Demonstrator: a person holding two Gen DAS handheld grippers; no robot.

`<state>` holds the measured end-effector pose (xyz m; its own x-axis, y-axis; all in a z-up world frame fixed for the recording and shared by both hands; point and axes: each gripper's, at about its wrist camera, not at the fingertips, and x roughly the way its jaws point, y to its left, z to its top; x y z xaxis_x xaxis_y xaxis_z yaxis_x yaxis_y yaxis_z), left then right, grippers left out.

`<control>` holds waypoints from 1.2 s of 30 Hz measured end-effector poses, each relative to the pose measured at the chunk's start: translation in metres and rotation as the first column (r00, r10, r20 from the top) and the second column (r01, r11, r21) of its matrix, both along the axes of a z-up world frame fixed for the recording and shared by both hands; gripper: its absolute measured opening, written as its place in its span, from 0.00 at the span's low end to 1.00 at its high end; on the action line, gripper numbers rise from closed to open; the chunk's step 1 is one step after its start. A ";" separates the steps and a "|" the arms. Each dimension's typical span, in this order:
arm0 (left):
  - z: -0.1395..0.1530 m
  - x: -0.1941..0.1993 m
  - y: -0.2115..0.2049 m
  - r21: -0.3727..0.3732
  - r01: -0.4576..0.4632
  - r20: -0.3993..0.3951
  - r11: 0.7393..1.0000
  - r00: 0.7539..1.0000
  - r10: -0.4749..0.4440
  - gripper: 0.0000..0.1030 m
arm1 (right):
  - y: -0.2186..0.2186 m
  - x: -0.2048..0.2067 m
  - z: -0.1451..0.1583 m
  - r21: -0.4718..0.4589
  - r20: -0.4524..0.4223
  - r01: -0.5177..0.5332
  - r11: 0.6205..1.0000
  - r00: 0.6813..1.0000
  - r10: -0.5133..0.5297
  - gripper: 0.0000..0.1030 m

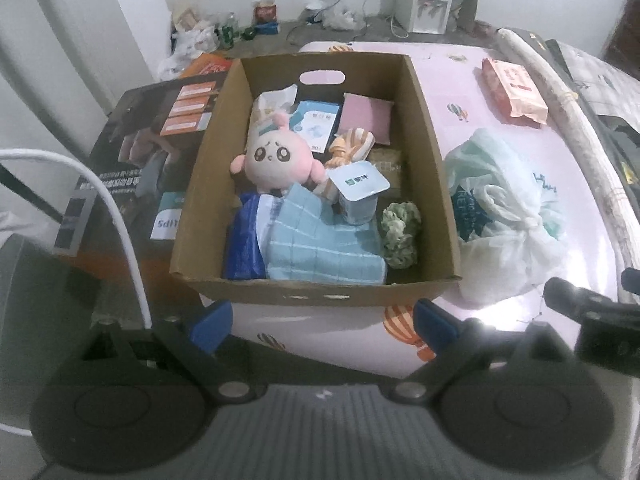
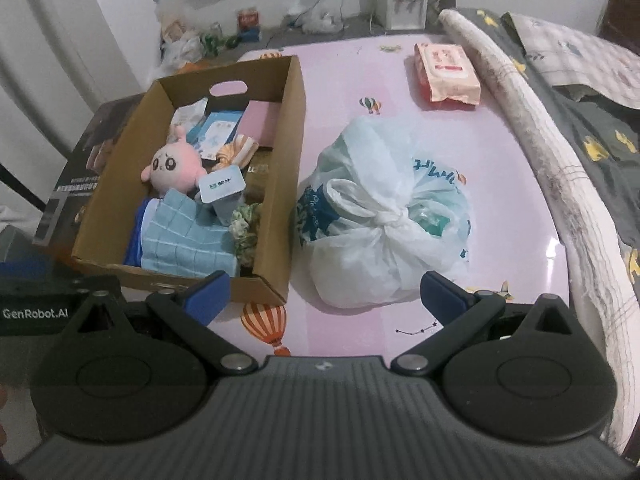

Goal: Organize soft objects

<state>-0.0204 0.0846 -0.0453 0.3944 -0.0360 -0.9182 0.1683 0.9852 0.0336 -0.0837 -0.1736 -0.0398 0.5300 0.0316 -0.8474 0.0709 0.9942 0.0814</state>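
Note:
A cardboard box [image 1: 424, 128] [image 2: 280, 184] stands on the pink table. Inside lie a pink plush toy [image 1: 272, 158] [image 2: 174, 168], a light blue towel [image 1: 320, 248] [image 2: 188, 240], a green scrunchie [image 1: 402, 234] [image 2: 246, 228], a striped orange cloth [image 1: 352, 146] and a foil-lidded cup [image 1: 358, 196] [image 2: 222, 194]. My left gripper [image 1: 322, 322] hangs open just in front of the box's near wall, holding nothing. My right gripper [image 2: 324, 294] is open too, near the box's right corner and a knotted white plastic bag [image 1: 504, 216] [image 2: 384, 216].
An orange wipes pack [image 1: 514, 90] [image 2: 446, 72] lies at the table's far right. A dark printed carton [image 1: 152, 152] sits left of the box. A rolled mat [image 2: 540, 140] and bedding border the right edge. Clutter and cables lie on the floor behind.

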 end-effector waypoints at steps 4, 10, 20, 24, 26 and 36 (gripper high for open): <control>-0.003 -0.004 0.007 -0.008 0.004 0.015 1.000 1.000 -0.004 0.95 | 0.010 -0.001 -0.006 -0.018 0.004 0.020 1.000 1.000 -0.020 0.99; -0.012 -0.014 0.013 -0.028 -0.009 -0.012 1.000 1.000 0.009 0.95 | 0.016 -0.005 -0.014 -0.009 -0.010 0.029 1.000 1.000 -0.029 0.99; -0.011 -0.015 0.020 -0.047 -0.051 -0.010 0.998 0.999 0.051 0.95 | 0.019 -0.005 -0.019 -0.020 -0.047 0.003 1.000 0.999 -0.004 0.99; -0.013 -0.016 0.021 -0.043 -0.055 -0.020 0.998 0.998 0.054 0.95 | 0.022 -0.006 -0.020 -0.028 -0.070 -0.014 1.000 0.997 0.012 0.99; -0.013 -0.016 0.021 -0.035 -0.053 -0.020 0.998 0.998 0.053 0.95 | 0.024 -0.006 -0.022 -0.030 -0.086 -0.022 0.999 0.996 0.019 0.99; -0.001 -0.018 0.019 -0.014 -0.032 0.027 0.999 0.999 0.032 0.95 | 0.032 -0.006 -0.015 -0.055 -0.065 -0.051 0.997 0.997 0.047 0.99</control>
